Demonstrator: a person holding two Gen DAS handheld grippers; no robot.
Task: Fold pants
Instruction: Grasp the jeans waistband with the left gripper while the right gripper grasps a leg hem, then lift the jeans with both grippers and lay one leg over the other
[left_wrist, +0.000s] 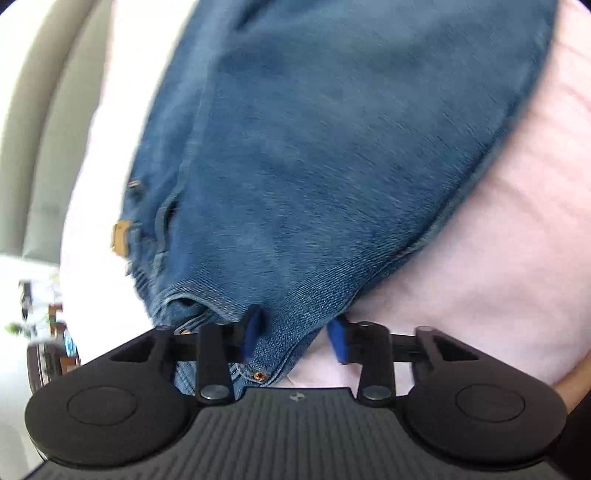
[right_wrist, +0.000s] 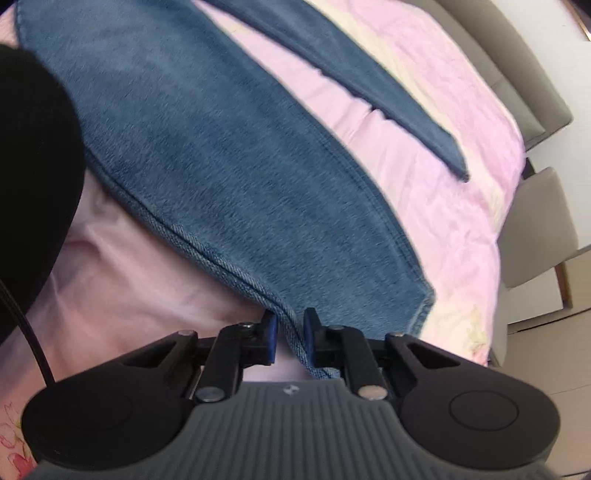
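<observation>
Blue denim pants (left_wrist: 314, 147) lie on a pink bedsheet (left_wrist: 498, 258). In the left wrist view my left gripper (left_wrist: 295, 338) has its blue pads spread apart around the waistband corner with a copper rivet; the jaws stand open, not pinching. In the right wrist view my right gripper (right_wrist: 290, 334) has its jaws narrowly set on the side seam of the near pant leg (right_wrist: 221, 166), closed on the denim edge. The other leg (right_wrist: 351, 74) lies apart, farther up the bed.
A grey upholstered headboard (right_wrist: 517, 74) runs along the bed's far side. A dark round object (right_wrist: 33, 166) blocks the left edge of the right wrist view. A grey padded panel (left_wrist: 44, 129) and cluttered items (left_wrist: 44, 332) show at left.
</observation>
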